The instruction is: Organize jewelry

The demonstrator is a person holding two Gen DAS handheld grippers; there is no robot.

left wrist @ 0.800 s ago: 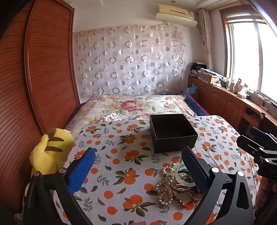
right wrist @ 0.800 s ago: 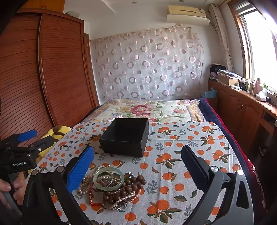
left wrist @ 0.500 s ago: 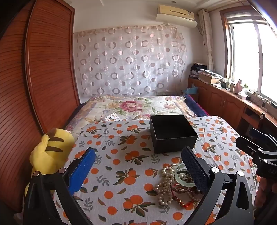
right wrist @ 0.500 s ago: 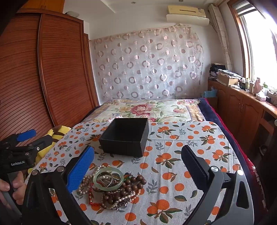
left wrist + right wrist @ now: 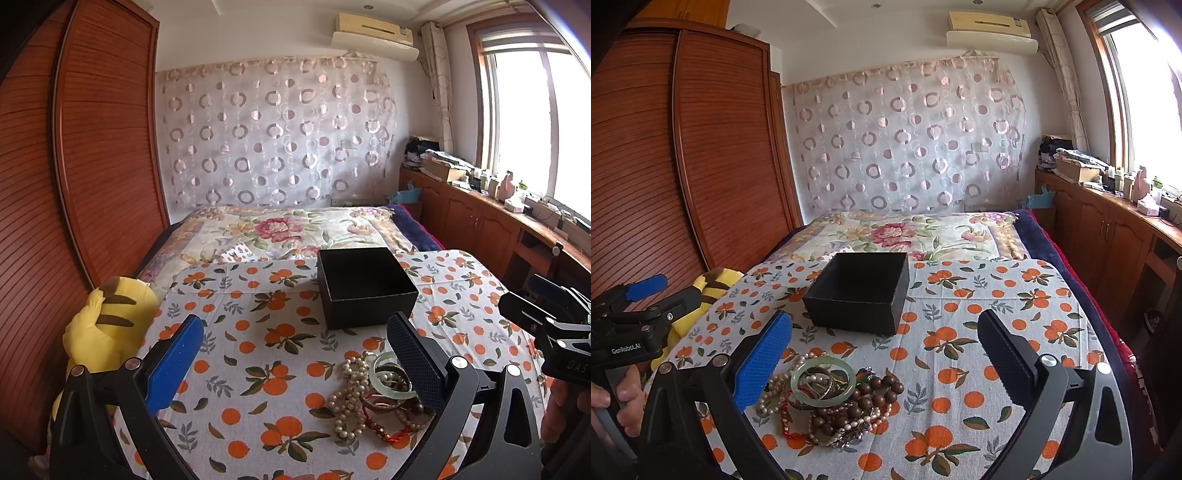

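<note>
Nothing has moved since the earlier pictures; both grippers hang over the table as before. On the table, the black box (image 5: 860, 291) stands open, and I see nothing inside it. Free cloth (image 5: 960, 369) lies on all sides of it. The jewelry pile (image 5: 827, 395) lies in front of the box, near the left gripper's (image 5: 295, 365) right jaw and the right gripper's (image 5: 884, 362) left jaw. Both pairs of jaws are wide and hold nothing.

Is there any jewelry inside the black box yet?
No, the black box looks empty inside, and the jewelry pile lies in a heap on the orange-print cloth in front of it.
</note>
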